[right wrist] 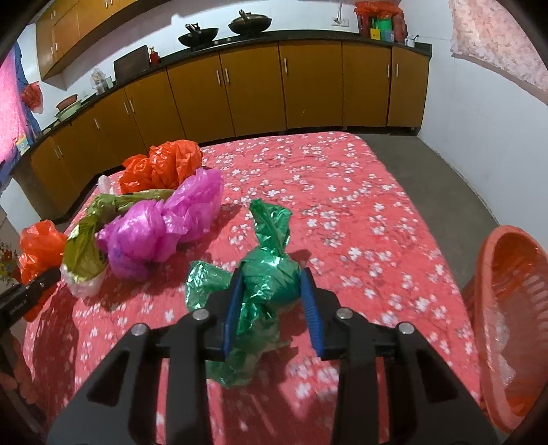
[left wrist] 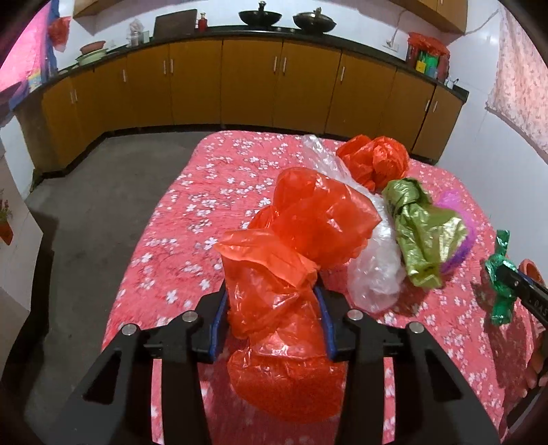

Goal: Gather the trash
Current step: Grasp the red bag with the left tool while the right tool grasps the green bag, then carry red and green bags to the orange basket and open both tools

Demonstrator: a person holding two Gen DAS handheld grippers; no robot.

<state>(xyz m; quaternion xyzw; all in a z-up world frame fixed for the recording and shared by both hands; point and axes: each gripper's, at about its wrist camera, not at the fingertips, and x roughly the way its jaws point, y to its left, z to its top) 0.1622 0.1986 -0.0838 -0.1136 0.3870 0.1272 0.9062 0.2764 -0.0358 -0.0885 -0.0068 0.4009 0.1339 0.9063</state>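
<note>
Left tool (left wrist: 272, 325) clamped on a knotted red plastic bag (left wrist: 291, 246), blue pads (left wrist: 219, 325) pressing its crumpled lower part from both sides, bag rising above the flowered pink counter (left wrist: 191, 205). Right tool (right wrist: 272, 308) clamped on a knotted green foil bag (right wrist: 267, 270), pads against either side of its bulging middle, twisted top pointing up and loose tail trailing below. Remaining on the counter between the two: a clear plastic bag (left wrist: 373, 270), an olive-green bag (left wrist: 421, 236) lying across it, a purple bag (right wrist: 164, 226) just beside that, and a second red bag (left wrist: 373, 161) at the far edge. Orange basket (right wrist: 513, 301) tilted at the counter's right edge, clear plastic visible inside. Yellow cabinets (left wrist: 246, 82) and two dark pans (left wrist: 260, 16) along the back wall.
</note>
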